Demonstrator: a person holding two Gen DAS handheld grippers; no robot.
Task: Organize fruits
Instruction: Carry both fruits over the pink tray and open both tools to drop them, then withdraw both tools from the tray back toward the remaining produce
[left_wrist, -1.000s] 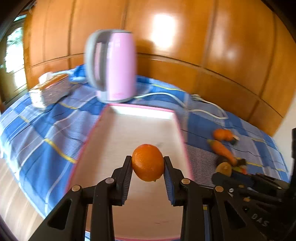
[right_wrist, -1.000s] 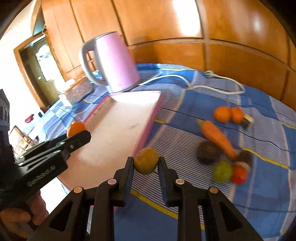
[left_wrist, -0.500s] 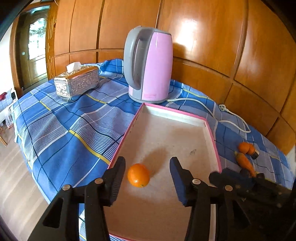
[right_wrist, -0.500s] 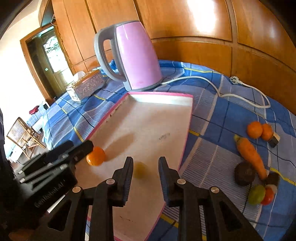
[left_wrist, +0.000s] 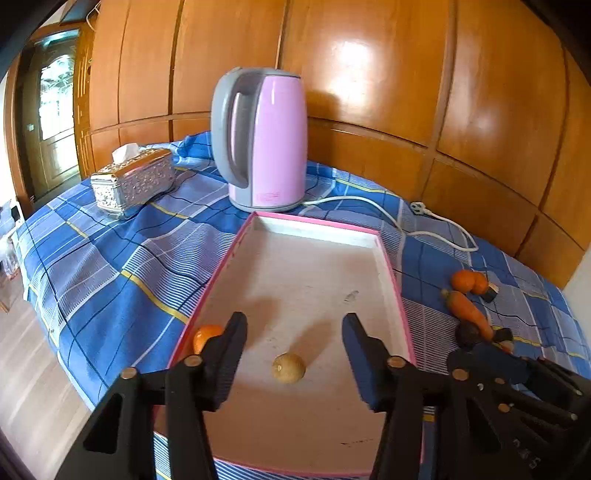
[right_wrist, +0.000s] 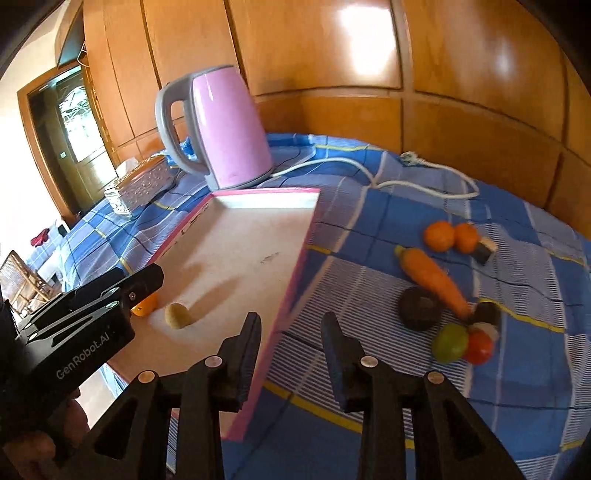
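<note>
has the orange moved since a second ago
Yes. The orange was clamped in the left gripper above the pink tray; now it lies on the tray floor by the left rim, outside the opening jaws.

Glossy orange wood-panelled walls (left_wrist: 388, 92) catch bright glare, with a glazed wooden door (left_wrist: 55, 122) and pale floor (left_wrist: 33, 369).

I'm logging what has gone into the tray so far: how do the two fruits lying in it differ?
The orange fruit is bright orange; the yellowish fruit is dull yellow-brown. The orange fruit sits by the tray's left rim, half hidden behind a finger of the left gripper; the yellowish fruit lies in plain view, farther from that rim. The orange fruit looks slightly larger. Both are round, rest on the tray floor and are free of any grip.
</note>
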